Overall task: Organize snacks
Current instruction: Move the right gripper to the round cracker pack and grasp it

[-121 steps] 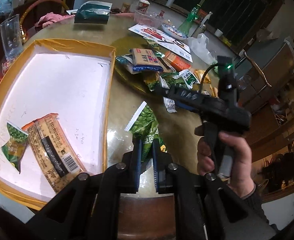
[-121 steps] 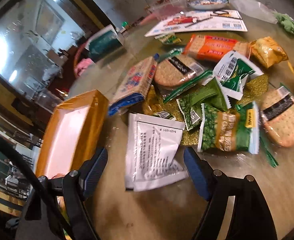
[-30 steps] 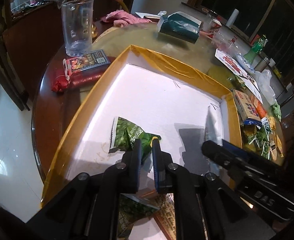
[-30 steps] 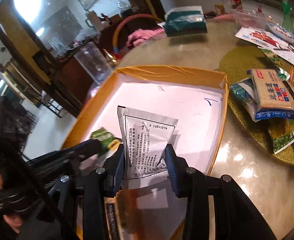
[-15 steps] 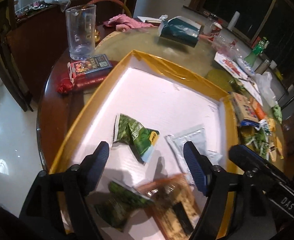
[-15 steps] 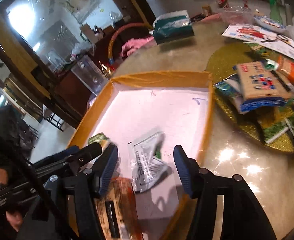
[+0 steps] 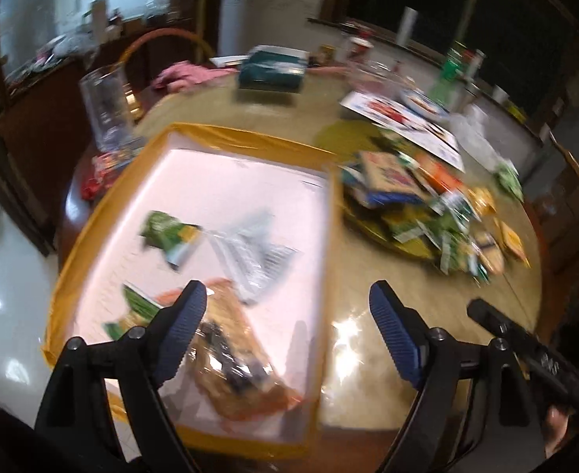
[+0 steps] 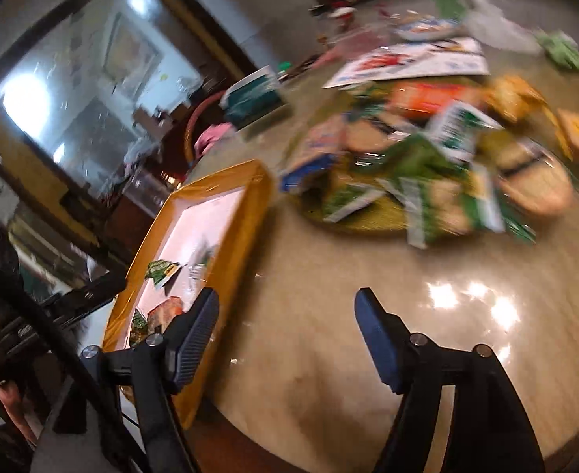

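Left wrist view: looks forward and down from above the near edge of the worktop (image 7: 360, 339), over the tray (image 7: 250, 140) close below, with the snack pile (image 7: 419, 205) farther off to the right. Faces across the worktop toward dark windows. Blurred throughout.

Right wrist view: sits lower and nearer the worktop (image 8: 329, 315), tilted, just right of the tray (image 8: 246, 213), facing the snack pile (image 8: 427, 165) ahead. Also blurred.

Shared between both: tray, snack pile, teal box (image 7: 271, 69) (image 8: 254, 94), leaflet (image 7: 400, 118) (image 8: 411, 61). Each view catches part of the other tool at its edge.
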Motion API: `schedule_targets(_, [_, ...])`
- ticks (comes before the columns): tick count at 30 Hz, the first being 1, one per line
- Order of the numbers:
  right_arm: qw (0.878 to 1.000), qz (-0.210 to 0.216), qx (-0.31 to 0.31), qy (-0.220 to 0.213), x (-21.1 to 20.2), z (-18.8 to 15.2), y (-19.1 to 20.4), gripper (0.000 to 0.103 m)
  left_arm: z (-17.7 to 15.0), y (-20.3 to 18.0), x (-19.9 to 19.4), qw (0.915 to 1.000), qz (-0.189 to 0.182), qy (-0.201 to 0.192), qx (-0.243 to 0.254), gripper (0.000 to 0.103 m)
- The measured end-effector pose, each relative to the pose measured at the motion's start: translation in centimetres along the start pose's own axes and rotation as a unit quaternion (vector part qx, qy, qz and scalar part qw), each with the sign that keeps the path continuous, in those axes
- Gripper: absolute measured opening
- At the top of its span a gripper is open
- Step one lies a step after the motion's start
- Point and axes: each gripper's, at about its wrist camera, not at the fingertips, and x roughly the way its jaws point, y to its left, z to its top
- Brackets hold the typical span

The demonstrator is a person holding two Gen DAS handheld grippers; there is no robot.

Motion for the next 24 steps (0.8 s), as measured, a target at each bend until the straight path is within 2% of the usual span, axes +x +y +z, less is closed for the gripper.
schedule_targets(4, [1.000,0.005,0.021,-0.001,-1.6,-0.5,-3.0,0.078,-1.3,-3.1,0.2,0.9995,-0.018,0.016,0.021,0.086])
schedule_targets(8, [1.000,-0.023,0.013,-0.004,-2.6,-0.4,-4.5,0.078,-2.2,-5.8,1.1,0.9984,-0.023,0.032,0.041,0.085])
schedule_targets(14, [0.999,-0.032,0.030,-0.015,-4.1,0.2,-7.5,0.078,-2.3,-8.6,2.1,0.9958,-0.049,0.051,0.057,0.085])
schedule_targets(19, [0.997,-0.061,0.045,-0.027,-4.9,2.8,-9.9,0.078,-2.3,-9.5,2.4,0.9946,-0.058,0.051,0.069,0.085])
schedule_targets(24, [0.994,-0.104,0.020,-0.034,-4.4,7.0,-10.9,0.078,-2.6,-9.3,3.3,0.9936,-0.071,0.063,0.062,0.085])
